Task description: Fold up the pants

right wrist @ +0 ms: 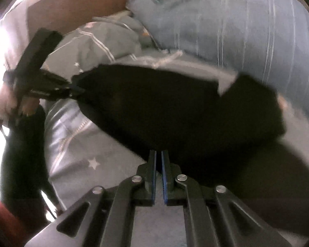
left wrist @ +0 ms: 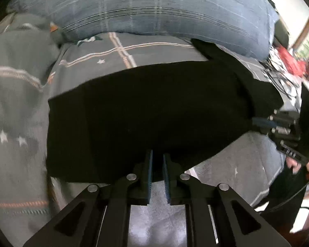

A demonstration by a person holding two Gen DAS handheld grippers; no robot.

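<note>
The black pants (left wrist: 154, 111) lie partly folded across the grey star-patterned bedsheet (left wrist: 117, 53). My left gripper (left wrist: 157, 156) is shut on the near edge of the pants, its blue pads almost together. My right gripper (right wrist: 158, 154) is shut on another edge of the pants (right wrist: 175, 111). In the left wrist view the right gripper (left wrist: 263, 123) shows at the right, pinching the cloth's corner. In the right wrist view the left gripper (right wrist: 76, 90) shows at the left, pinching the far corner. The cloth hangs stretched between the two.
A large blue striped pillow (left wrist: 164, 10) lies just behind the pants and also shows in the right wrist view (right wrist: 237, 20). A rumpled grey duvet (left wrist: 14, 72) sits at the left. Clutter with red items and cables (left wrist: 288, 61) stands beyond the bed's right side.
</note>
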